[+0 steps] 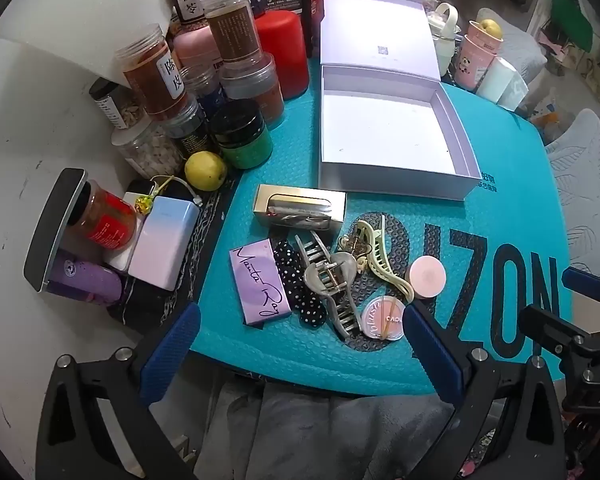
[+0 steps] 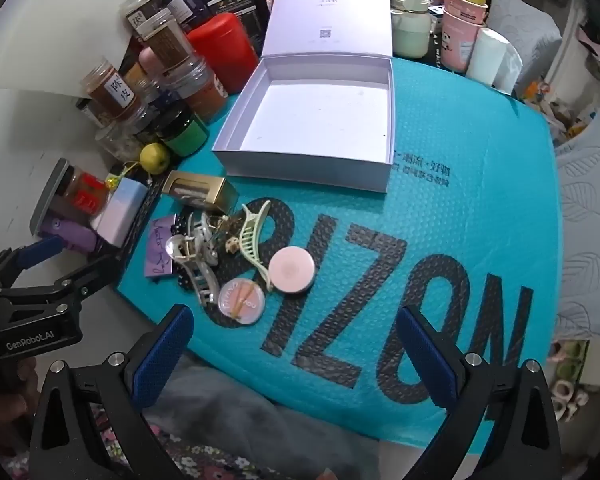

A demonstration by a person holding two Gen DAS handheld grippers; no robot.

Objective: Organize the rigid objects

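An open white box [image 1: 384, 132] [image 2: 312, 120] sits empty on the teal mat, its lid standing up behind. In front lies a cluster: a gold box [image 1: 300, 208] [image 2: 200, 192], a purple card [image 1: 260, 284] [image 2: 158, 252], a polka-dot clip [image 1: 300, 284], a clear claw clip [image 1: 332, 280] [image 2: 192, 260], a green claw clip [image 1: 384, 256] [image 2: 252, 236], a pink round compact [image 1: 427, 277] [image 2: 291, 270] and a clear round compact [image 1: 383, 318] [image 2: 241, 302]. My left gripper [image 1: 300, 352] is open and empty just short of the cluster. My right gripper [image 2: 296, 356] is open and empty over the mat's near edge.
Many jars [image 1: 156, 76], a red canister [image 1: 280, 52] and a lemon [image 1: 205, 170] crowd the back left. A power bank [image 1: 162, 240] and bottles lie at the left. Cups and a paper roll [image 2: 488, 56] stand at the back right. The teal mat [image 2: 480, 208] covers the table.
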